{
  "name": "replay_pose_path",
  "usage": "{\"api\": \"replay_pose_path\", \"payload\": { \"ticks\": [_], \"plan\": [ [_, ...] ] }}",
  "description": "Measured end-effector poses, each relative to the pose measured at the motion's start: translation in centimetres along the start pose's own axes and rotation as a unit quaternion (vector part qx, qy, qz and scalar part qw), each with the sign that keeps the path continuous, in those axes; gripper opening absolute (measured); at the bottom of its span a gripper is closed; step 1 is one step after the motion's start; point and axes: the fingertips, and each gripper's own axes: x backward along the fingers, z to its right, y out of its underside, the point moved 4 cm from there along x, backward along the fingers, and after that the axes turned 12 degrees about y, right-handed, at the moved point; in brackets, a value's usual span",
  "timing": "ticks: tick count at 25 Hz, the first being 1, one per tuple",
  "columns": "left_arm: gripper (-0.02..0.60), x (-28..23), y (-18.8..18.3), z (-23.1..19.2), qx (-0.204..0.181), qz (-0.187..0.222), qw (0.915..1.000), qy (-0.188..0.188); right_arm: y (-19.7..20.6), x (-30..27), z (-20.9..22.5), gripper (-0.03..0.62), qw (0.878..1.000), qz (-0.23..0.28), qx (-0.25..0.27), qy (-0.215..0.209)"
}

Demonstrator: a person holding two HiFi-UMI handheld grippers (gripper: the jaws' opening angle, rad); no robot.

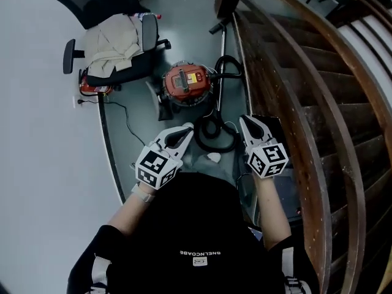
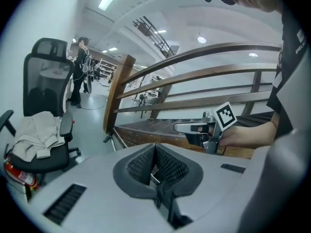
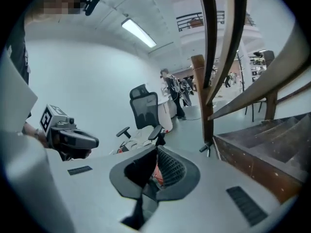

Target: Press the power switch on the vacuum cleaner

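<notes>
Vacuum cleaner (image 1: pixel 186 82) sat on the floor ahead of me, between the office chair (image 1: pixel 119 60) and the stairs (image 1: pixel 288 72). It had a round red-orange top, a yellow label and a dark rim, with its black hose (image 1: pixel 215 141) looped toward me. My left gripper (image 1: pixel 184 129) was pressed together and empty. My right gripper (image 1: pixel 245 122) was the same. Both were short of the vacuum.

A large office hall: a mesh office chair (image 1: pixel 92 2), a wooden staircase (image 1: pixel 288 84), strip lights (image 3: pixel 138 32) on a high ceiling.
</notes>
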Motion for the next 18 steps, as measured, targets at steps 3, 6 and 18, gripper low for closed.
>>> {"api": "replay_pose_path", "payload": {
  "ticks": [3, 6, 18],
  "plan": [
    [0.014, 1.3, 1.0, -1.6, 0.014, 0.008, 0.9996, -0.022, 0.5, -3.7, -1.2, 0.029, 0.999, -0.032, 0.029, -0.02],
    [0.014, 2.1, 1.9, -3.1, 0.026, 0.014, 0.9989, -0.038, 1.7, -7.0, -1.7, 0.029, 0.997, -0.059, 0.05, -0.026],
    [0.014, 4.3, 5.5, -9.6, 0.066, 0.03, 0.9956, -0.06, 6.9, -21.2, -2.6, 0.029, 0.985, -0.137, 0.105, -0.023]
  ]
}}
